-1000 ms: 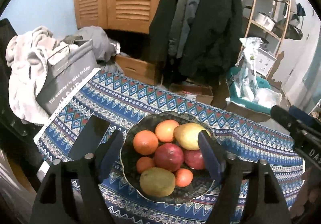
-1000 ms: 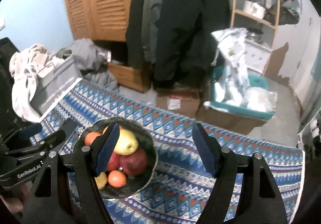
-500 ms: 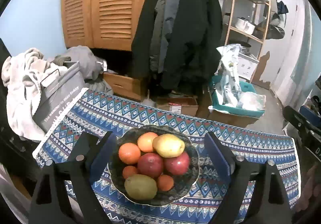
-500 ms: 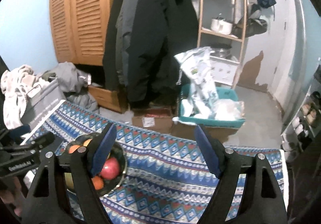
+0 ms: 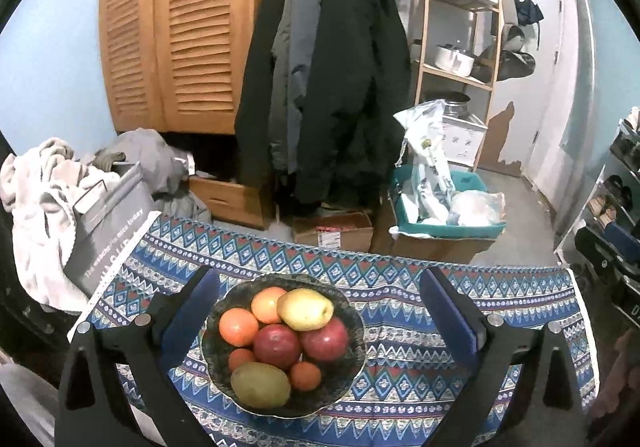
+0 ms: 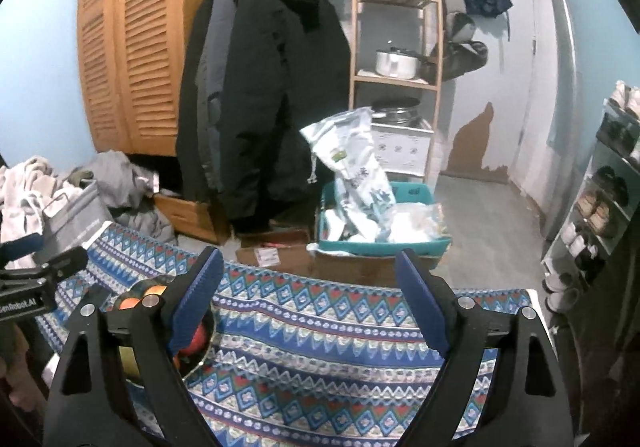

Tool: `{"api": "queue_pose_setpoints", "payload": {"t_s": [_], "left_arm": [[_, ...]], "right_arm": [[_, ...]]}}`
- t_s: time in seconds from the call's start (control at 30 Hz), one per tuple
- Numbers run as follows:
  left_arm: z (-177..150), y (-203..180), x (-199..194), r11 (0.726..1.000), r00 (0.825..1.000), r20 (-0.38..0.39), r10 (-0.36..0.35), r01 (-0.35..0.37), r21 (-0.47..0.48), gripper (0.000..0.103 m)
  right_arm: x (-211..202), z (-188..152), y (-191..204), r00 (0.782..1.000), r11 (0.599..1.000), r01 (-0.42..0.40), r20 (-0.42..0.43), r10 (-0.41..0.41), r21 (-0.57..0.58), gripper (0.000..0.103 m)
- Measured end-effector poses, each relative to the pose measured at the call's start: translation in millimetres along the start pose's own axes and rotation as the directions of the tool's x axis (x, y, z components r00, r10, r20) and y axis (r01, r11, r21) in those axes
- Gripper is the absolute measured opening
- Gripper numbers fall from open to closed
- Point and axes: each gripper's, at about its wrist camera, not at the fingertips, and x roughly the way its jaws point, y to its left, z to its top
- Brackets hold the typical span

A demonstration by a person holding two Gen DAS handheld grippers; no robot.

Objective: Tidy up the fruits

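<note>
Judging by the bowl [image 5: 352,363], all fruit [image 5: 280,339] sits inside; your left claw [image 5: 320,311] and right claw [image 6: 310,303] hang spread, empty.

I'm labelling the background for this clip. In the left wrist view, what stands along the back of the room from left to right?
Louvered wooden doors → hanging dark coats → wooden shelf rack → white door.

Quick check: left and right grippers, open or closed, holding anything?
Left gripper: open, empty, above the fruit bowl.
Right gripper: open, empty, over the tablecloth.
</note>
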Motion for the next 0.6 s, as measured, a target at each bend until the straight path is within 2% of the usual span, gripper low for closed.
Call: {"api": "queue_pose_setpoints", "payload": {"t_s": [0.33,0.6], "left_arm": [[4,-19,-7,1.0,1.0,0.022,-0.012,0.012,0.028,0.102],[5,-27,-7,0.999,0.999,0.025,-0.034,0.033,0.023,0.102]], "right_arm": [[-11,-4,-29,0.999,0.999,0.032,0.013,-0.033,0.038,0.087],[-13,-7,-38,0.998,0.998,0.055,0.019,-0.056,0.038,0.087]]}}
